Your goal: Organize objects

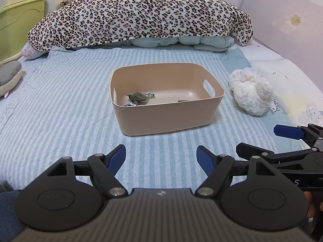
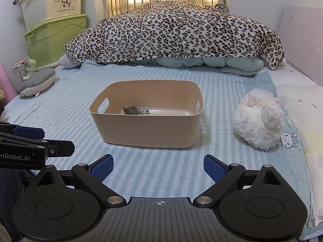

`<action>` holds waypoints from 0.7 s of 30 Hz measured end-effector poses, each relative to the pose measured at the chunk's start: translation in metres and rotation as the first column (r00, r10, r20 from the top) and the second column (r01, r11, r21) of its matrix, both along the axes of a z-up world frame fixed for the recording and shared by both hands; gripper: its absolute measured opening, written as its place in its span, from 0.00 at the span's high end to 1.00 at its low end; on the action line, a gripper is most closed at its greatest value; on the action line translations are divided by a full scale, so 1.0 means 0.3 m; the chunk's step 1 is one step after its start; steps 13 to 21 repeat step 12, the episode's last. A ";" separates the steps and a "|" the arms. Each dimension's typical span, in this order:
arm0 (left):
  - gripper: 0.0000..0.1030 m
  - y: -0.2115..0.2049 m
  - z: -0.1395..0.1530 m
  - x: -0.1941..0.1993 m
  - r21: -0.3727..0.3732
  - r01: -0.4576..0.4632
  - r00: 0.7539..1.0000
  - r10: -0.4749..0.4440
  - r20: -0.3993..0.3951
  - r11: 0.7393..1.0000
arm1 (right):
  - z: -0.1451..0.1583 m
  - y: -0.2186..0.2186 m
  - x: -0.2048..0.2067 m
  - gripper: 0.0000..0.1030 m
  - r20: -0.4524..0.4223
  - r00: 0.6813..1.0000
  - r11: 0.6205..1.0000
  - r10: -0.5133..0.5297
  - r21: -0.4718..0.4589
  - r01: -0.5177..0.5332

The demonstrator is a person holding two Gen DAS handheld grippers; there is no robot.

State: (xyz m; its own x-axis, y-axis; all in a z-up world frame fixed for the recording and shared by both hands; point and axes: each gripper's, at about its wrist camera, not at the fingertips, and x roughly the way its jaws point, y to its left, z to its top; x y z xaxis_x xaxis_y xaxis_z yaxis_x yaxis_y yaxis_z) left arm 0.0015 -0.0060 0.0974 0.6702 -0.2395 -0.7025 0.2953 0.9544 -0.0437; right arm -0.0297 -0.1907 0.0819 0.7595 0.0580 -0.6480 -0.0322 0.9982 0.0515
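A tan plastic bin (image 1: 167,119) (image 2: 149,131) with cut-out handles stands on the striped blue bed. Inside lie a green toy-like object (image 1: 138,96) (image 2: 131,110) and some small wrapped items (image 1: 132,103). A fluffy white plush (image 1: 250,91) (image 2: 259,119) lies to the right of the bin. My left gripper (image 1: 161,157) is open and empty, low over the bed in front of the bin. My right gripper (image 2: 158,166) is open and empty, also in front of the bin. Each gripper shows at the edge of the other's view.
A leopard-print blanket (image 1: 141,14) (image 2: 175,30) is heaped over bedding at the far end. A grey cushion (image 2: 38,81) lies at the bed's left edge. Green and cream storage boxes (image 2: 54,20) stand at far left. A pink headboard (image 1: 282,26) runs along the right.
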 end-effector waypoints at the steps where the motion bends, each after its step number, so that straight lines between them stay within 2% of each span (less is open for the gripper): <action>1: 0.25 -0.001 0.000 -0.001 0.002 0.000 1.000 0.000 0.001 1.000 | 0.002 0.001 -0.001 0.05 0.000 1.000 1.000 0.001 0.000 -0.001; 21: 0.24 0.006 -0.013 0.005 0.017 -0.006 1.000 0.006 -0.017 1.000 | -0.013 0.008 0.011 0.03 -0.014 1.000 1.000 0.012 -0.002 -0.012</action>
